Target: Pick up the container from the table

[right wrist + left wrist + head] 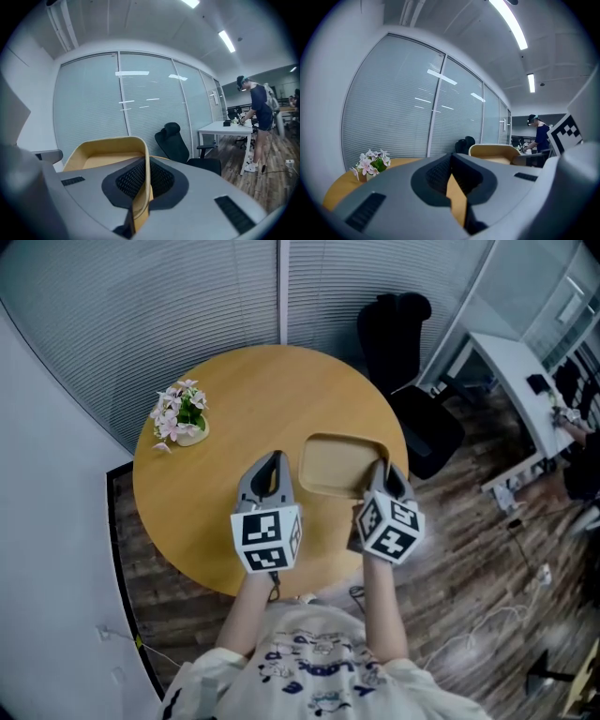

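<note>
A shallow tan container (pixel 337 465) with rounded corners sits on the right half of the round wooden table (pixel 244 395). My right gripper (pixel 380 472) is at its right rim. In the right gripper view that rim (pixel 143 164) runs between the jaws and my right gripper (pixel 138 199) is shut on it. My left gripper (pixel 272 465) hovers over the table just left of the container, jaws nearly together with nothing held. In the left gripper view only a sliver of tabletop shows at my left gripper (pixel 457 197), with the container (pixel 494 150) to the right.
A small pot of pink flowers (pixel 181 415) stands at the table's left edge. A black office chair (pixel 403 343) is behind the table to the right. A white desk (pixel 516 371) and a person (pixel 255 119) are further right. Window blinds line the back.
</note>
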`<action>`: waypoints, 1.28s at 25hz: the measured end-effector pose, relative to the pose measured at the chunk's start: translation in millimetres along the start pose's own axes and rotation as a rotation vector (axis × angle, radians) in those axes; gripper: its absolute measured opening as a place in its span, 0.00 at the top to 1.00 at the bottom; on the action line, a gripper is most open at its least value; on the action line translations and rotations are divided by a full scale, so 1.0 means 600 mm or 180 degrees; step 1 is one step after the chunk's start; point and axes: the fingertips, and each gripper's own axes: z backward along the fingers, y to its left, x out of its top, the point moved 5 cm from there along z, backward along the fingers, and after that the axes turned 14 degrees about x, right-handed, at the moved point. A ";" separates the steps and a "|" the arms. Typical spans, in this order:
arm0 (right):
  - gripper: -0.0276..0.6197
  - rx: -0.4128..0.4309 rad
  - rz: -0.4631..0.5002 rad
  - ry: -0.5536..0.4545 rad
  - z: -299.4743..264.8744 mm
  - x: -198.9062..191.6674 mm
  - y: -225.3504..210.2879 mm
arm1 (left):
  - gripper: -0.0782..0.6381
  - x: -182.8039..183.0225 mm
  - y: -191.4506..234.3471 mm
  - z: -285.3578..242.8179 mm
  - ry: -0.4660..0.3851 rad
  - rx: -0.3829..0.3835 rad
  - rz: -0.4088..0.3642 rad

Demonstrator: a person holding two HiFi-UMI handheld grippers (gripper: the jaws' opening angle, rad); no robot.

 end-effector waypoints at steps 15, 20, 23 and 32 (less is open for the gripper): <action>0.94 0.0150 0.0110 -0.0165 0.025 0.028 0.032 | 0.89 0.029 0.022 0.037 -0.0158 0.0096 0.0021; 0.94 0.0171 0.0133 -0.0173 0.027 0.026 0.035 | 0.89 0.029 0.025 0.040 -0.0173 0.0108 0.0045; 0.94 0.0168 0.0138 -0.0165 0.031 0.027 0.035 | 0.89 0.029 0.024 0.043 -0.0171 0.0109 0.0047; 0.94 0.0176 0.0119 -0.0152 0.032 0.022 0.042 | 0.89 0.027 0.031 0.045 -0.0155 0.0112 0.0050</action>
